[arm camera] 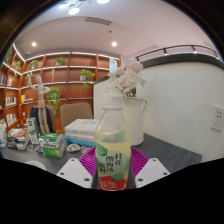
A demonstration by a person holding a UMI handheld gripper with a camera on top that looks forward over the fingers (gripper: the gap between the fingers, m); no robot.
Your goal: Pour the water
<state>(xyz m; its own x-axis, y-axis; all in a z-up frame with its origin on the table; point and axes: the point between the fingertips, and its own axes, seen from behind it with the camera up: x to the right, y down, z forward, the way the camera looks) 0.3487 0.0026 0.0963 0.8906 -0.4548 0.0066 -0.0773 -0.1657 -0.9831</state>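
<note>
A clear plastic bottle (112,150) with a white cap, pale yellow drink and a green, white and red label stands upright between my gripper's (112,168) purple pads (87,163). Both pads press against its sides, so the gripper is shut on it. The bottle appears lifted above the grey table (170,152). Just behind the bottle stands a clear glass pitcher (131,118) with a handle on its right side; the bottle hides its lower left part.
A tissue box (80,129) lies left of the pitcher. Small boxes and packets (48,143) crowd the table's left side. A white wall with a socket (218,118) rises to the right. Shelves (30,80) line the back.
</note>
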